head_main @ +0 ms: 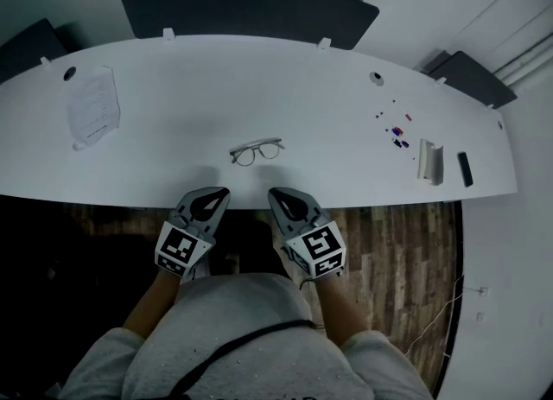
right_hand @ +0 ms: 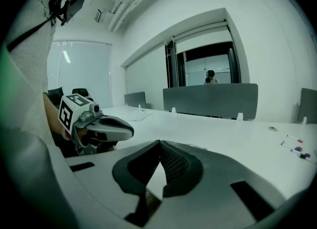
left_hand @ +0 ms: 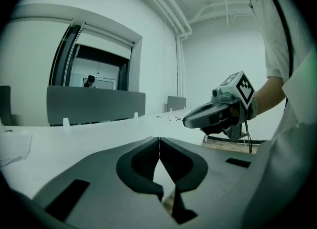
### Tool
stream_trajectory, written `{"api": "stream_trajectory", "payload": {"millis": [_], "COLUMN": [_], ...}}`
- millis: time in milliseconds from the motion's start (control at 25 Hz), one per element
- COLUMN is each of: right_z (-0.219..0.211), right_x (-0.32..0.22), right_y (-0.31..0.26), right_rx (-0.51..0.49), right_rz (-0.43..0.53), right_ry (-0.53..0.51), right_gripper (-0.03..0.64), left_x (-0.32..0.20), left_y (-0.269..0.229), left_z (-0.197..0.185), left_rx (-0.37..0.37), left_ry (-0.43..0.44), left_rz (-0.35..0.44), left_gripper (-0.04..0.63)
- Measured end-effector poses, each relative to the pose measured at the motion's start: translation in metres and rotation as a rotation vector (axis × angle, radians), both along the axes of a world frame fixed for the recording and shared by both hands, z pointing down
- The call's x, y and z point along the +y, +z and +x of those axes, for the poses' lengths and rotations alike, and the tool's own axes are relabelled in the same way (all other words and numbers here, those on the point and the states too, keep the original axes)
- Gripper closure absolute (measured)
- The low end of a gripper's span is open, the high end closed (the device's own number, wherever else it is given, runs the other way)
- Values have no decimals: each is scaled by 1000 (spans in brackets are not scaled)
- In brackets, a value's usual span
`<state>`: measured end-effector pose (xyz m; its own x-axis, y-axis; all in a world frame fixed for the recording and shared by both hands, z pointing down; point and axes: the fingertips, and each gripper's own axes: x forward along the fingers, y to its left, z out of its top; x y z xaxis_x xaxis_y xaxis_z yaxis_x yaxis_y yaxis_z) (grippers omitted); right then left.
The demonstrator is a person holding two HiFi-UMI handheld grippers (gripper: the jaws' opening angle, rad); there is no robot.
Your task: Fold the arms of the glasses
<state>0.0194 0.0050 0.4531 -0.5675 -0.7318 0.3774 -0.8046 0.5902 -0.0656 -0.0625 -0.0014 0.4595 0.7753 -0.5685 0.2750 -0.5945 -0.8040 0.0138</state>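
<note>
Head view | glasses (head_main: 257,151) lie crosswise ahead, midway between left gripper (head_main: 221,191) and right gripper (head_main: 275,192) | both jaws pressed together, empty

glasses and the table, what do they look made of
Glasses: thin dark rims with clear lenses, probably metal wire or slim plastic; too small to be sure.
Table: smooth white matt top with no grain, probably laminate.

We see a long white table (head_main: 259,87) with a grey partition (head_main: 251,5) behind it. Below us lies a wooden floor (head_main: 397,251) (dark planks).
</note>
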Motion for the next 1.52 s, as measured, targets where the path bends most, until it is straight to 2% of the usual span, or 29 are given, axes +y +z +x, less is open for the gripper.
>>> {"api": "stream_trajectory", "payload": {"millis": [160,240,440,760,1160,1360,1520], "right_z": [-11,-17,-31,-36,-24,-14,-3], "right_x": [38,58,95,129,169,211,245], "right_y": [-7,-10,-24,-41,-58,-58,-55], "right_rx": [-63,-80,-121,-105,-123,-126,-141], "right_rz": [5,11,29,70,109,104,104], "right_ry": [54,75,119,112,49,-1,-3], "right_gripper": [598,598,598,598,598,598,598], "left_x": [26,41,76,110,149,192,232], "left_y": [-19,-27,-44,-52,-61,-61,-56], "left_z": [-20,-29,-42,-50,-40,-27,-18], "left_rx": [142,166,187,203,192,188,169], "left_ry": [-55,-58,-33,-28,-107,-155,-169], "left_rz": [-78,-73,-48,-40,-26,-35,-31], "left_gripper": [578,578,578,578,578,578,578]}}
